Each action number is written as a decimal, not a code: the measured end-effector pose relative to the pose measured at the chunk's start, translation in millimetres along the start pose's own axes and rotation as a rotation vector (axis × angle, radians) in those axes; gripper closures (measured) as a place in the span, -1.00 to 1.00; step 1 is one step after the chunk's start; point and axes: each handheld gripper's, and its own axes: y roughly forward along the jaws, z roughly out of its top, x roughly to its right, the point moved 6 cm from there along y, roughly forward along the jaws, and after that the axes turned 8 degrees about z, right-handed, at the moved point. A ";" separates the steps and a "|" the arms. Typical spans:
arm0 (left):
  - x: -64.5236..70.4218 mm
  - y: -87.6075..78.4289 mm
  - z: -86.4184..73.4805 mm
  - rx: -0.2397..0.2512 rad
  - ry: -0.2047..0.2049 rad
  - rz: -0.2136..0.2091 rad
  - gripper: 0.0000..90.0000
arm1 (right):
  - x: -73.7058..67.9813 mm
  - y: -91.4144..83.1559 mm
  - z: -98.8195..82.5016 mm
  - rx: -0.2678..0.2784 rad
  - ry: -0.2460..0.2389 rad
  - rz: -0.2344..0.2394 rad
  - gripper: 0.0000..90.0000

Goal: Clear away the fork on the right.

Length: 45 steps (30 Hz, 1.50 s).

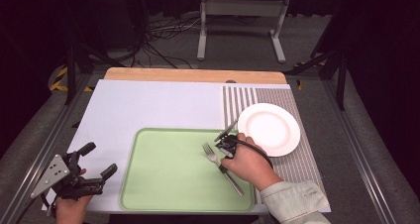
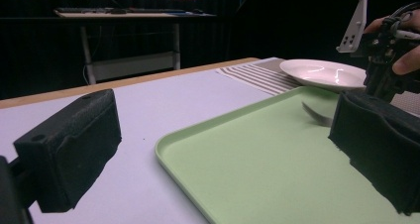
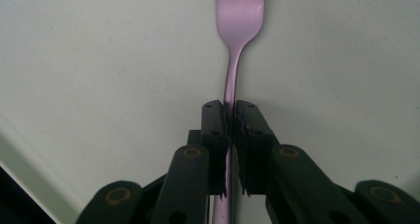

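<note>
Holding one fork [image 3: 233,50] over one tray [image 1: 163,184].

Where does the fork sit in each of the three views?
High view: the fork lies on the green tray's right part, its handle under the right gripper.
Left gripper view: its tines show at right on the tray, below the white plate.
Right gripper view: top centre, with the handle clamped between the jaws.
Shared landmark: the green tray.
</note>
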 end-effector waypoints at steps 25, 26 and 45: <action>-0.6 -1.2 1.2 0.010 0.002 0.008 -0.99 | -23.4 -7.8 25.9 0.348 -0.419 0.104 -0.56; -0.9 -1.3 1.3 0.010 0.003 0.009 -0.99 | -24.3 -6.8 26.7 0.360 -0.434 0.110 -0.50; -0.6 -1.2 1.0 0.010 0.006 0.008 -0.99 | -8.8 14.8 38.3 0.343 -0.616 0.044 1.00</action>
